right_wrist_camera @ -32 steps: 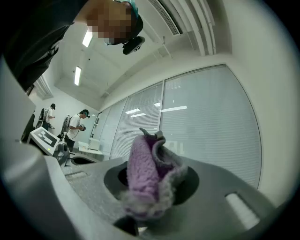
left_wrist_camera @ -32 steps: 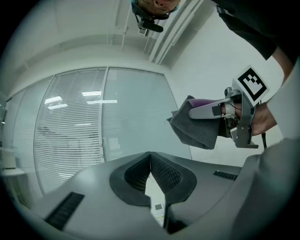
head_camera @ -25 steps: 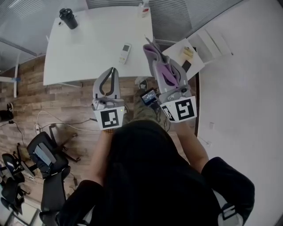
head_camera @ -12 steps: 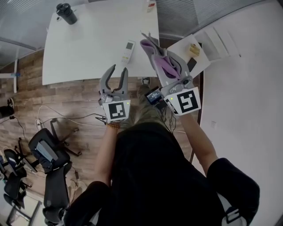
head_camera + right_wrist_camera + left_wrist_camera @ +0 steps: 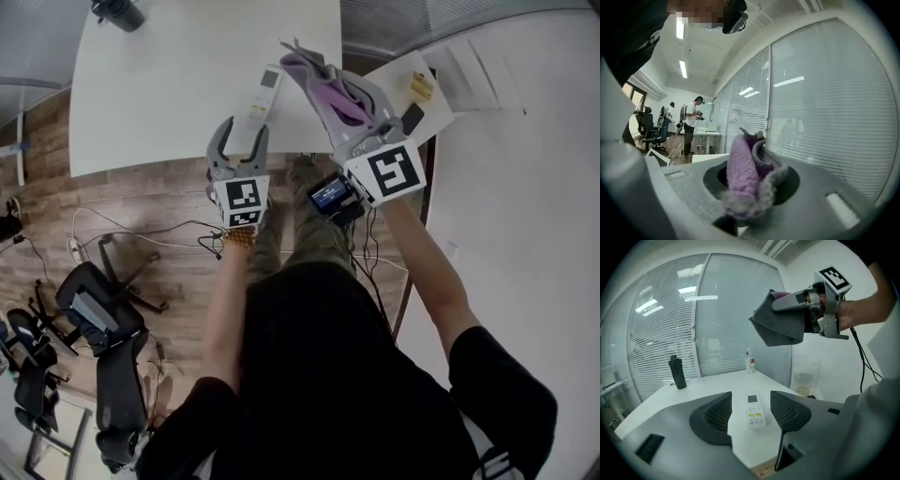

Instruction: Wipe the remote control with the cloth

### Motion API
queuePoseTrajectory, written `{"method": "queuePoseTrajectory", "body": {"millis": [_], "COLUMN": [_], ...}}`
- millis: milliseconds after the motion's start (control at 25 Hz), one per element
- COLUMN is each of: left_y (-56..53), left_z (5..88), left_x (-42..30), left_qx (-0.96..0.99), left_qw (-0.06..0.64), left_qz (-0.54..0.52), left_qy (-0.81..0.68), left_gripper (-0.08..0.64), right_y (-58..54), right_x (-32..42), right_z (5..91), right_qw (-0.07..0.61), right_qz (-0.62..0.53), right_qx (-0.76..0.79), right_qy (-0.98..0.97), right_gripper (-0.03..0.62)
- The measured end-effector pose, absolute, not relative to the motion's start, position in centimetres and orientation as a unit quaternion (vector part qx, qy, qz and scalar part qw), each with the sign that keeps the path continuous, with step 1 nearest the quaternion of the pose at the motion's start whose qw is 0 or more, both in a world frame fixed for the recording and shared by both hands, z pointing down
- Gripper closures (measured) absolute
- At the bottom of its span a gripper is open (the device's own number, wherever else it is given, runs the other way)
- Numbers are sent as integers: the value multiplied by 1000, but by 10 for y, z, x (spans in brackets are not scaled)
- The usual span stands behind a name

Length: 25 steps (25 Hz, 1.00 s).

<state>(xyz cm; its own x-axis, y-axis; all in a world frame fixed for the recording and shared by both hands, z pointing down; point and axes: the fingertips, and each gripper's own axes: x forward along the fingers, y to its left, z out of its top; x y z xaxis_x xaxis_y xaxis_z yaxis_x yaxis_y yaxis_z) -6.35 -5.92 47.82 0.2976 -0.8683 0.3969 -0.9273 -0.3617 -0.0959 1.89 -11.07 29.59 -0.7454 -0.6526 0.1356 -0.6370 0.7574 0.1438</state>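
Observation:
A white remote control (image 5: 264,94) (image 5: 754,412) lies near the front edge of the white table (image 5: 169,84). My left gripper (image 5: 242,136) (image 5: 751,404) hovers just short of it and is open. Its jaws have just been opening, with nothing gripped. The remote shows through the gap, lying a little beyond the pads. My right gripper (image 5: 323,89) (image 5: 750,187) is shut on a purple fleece cloth with a grey backing (image 5: 328,94) (image 5: 745,176) (image 5: 780,326). It holds the cloth in the air to the right of the remote and higher than the left gripper.
A black bottle (image 5: 117,11) (image 5: 677,372) stands at the table's far left, a small bottle (image 5: 749,363) at its far edge. A smaller white side table (image 5: 441,75) with small items sits to the right. Office chairs (image 5: 98,323) and cables are on the wooden floor at left.
Both grippers have moved forward toward the table's front edge. The left jaws went from shut to open. The cloth stays in the right gripper.

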Motion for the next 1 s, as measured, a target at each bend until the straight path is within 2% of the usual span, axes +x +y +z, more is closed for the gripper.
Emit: {"method": "queuePoseTrajectory", "body": {"millis": [360,1000], "left_y": [-69,-78], "left_z": [567,609], "left_x": [-61,-52], "left_qx": [785,772], "left_qw": [153,198], "left_qz": [248,275], "left_qy": [-547,-537], "left_gripper": [270,273], "right_y": [-141,-200], "right_x": [4,-18], "right_z": [362,468], "right_qw": [121,191], "right_qz": [7,92], "right_qx": [310,239], "right_qy": [-943,-948], "right_gripper": [522,522]}}
